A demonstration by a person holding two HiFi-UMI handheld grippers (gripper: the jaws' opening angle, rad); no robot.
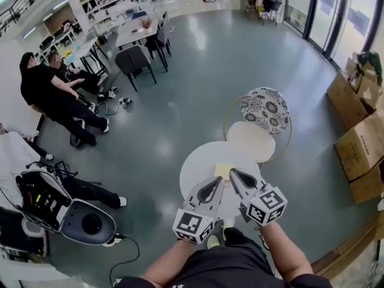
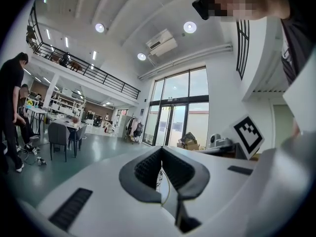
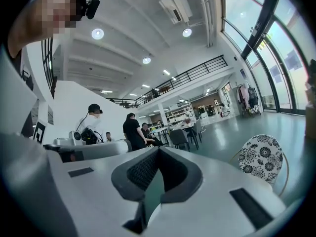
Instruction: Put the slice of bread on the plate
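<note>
Left gripper (image 1: 219, 180) and right gripper (image 1: 234, 173) are both closed tight, empty; the bread (image 1: 222, 168) lies below on the round table (image 1: 195, 167) — just ahead of the tips, nearer the right's; no plate discernible.
</note>
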